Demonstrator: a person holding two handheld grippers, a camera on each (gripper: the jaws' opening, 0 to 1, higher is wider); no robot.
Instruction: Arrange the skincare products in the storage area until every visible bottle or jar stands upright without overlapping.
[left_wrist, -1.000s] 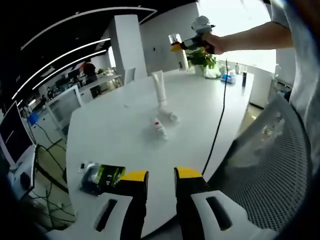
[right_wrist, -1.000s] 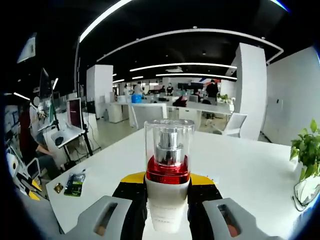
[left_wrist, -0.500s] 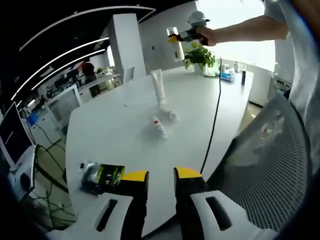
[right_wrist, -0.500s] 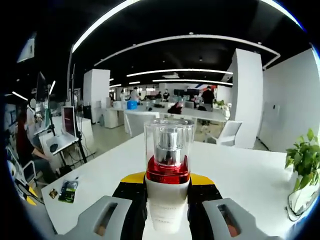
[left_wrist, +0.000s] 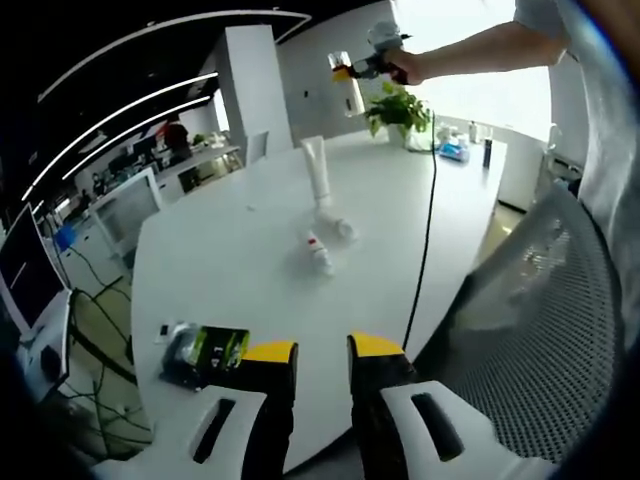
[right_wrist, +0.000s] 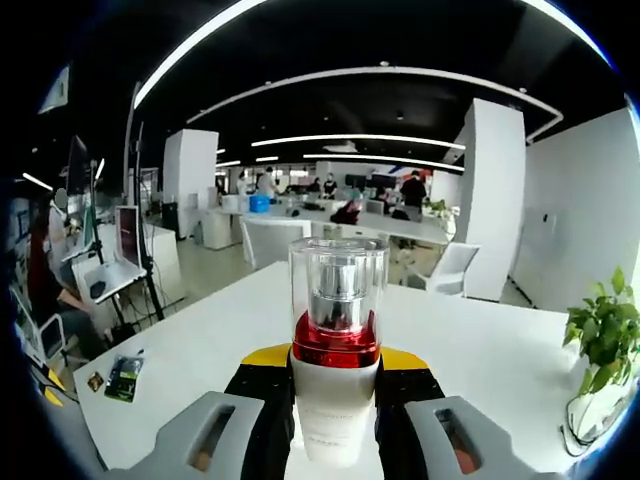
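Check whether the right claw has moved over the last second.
Yes. In the left gripper view the right claw, shut on the pump bottle, has shifted leftward across the potted plant.

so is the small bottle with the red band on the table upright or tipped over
Tipped over. The small bottle lies on its side on the white table, beside another fallen one, while the white tube behind stands upright.

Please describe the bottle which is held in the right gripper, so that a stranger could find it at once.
Look above the white table, where the right gripper is raised. Between its yellow-tipped jaws stands a white bottle. Unlike the tubes lying on the table, it has a clear cap and a red collar.
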